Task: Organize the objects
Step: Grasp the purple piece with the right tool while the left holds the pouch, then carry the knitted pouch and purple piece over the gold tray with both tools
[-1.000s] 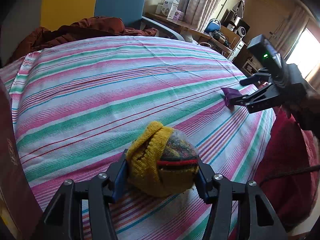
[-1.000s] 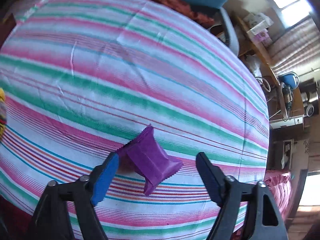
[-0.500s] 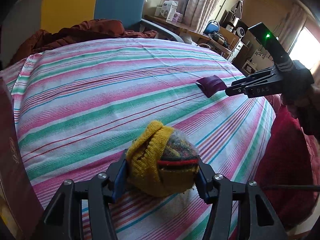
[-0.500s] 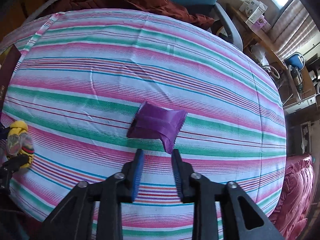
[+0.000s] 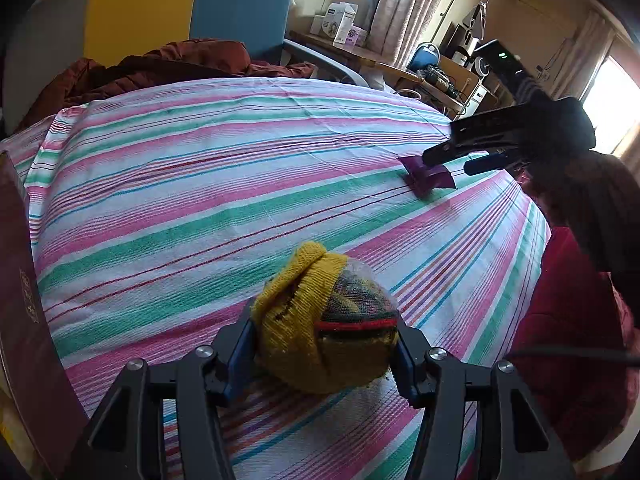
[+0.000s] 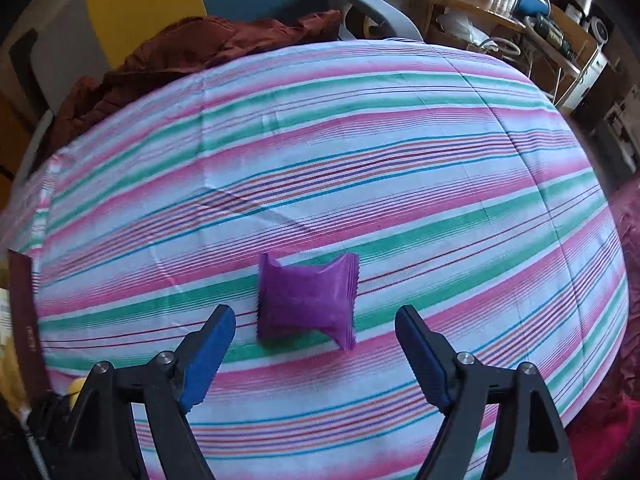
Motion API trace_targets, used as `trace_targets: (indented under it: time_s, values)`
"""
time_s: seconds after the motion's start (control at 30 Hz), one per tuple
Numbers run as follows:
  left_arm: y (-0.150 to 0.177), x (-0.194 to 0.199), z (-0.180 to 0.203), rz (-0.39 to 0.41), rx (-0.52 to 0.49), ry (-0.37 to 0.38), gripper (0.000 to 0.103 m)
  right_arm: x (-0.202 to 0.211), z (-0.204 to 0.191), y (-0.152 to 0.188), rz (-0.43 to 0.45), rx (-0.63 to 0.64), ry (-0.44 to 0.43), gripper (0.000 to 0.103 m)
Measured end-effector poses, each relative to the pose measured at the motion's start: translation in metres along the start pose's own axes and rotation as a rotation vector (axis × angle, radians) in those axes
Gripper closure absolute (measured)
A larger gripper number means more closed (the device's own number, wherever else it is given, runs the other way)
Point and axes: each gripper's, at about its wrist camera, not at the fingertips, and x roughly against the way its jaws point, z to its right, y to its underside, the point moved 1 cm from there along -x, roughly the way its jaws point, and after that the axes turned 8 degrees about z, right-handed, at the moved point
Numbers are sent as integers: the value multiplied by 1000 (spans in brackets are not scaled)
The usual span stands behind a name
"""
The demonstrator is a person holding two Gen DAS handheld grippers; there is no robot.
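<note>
My left gripper [image 5: 322, 350] is clamped on a yellow knit sock bundle [image 5: 326, 322], blue pads pressing both its sides; the bundle sits right between my fingers, resting on the striped bedsheet [image 5: 200, 200]. It has a red and dark striped band on the near face and something clear like plastic wrap over its top right. My right gripper [image 6: 316, 340] has its jaws opening, wide apart now, nothing pinched. A purple snack packet [image 6: 306, 300] lies flat on the sheet just ahead of the right gripper's fingertips, roughly centred between them, free of both pads; its crimped edges run down its left and right sides. From the left wrist view the right gripper [image 5: 452, 160] is far ahead and to the right, tips hovering right at the same packet [image 5: 428, 178], partly covering it. A dark maroon box [image 5: 24, 320] stands at the far left of my left gripper, at the bed edge; it also shows at the left edge of the right view [image 6: 24, 320]. A rust-brown blanket [image 5: 160, 64] is bunched up beyond the far end of the sheet, with a blue and yellow chair back [image 5: 192, 4] behind it. Red bedding [image 5: 560, 340] to the right of the left gripper. Cluttered desk [image 5: 400, 64] far ahead right, items too small to name.
</note>
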Motion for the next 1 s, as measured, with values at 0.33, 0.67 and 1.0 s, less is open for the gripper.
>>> trace_targets:
  time_s: [0.33, 0.67, 1.0]
  values:
    - [2, -1, 2, 21, -19, -11, 42, -20, 2, 1, 41, -43, -12, 59]
    - [4, 4, 9, 41, -31, -68, 45, -3, -35, 3, 99, 82, -174, 59]
    - [0, 26, 10, 60, -55, -148, 46, 9, -49, 10, 117, 126, -208, 59]
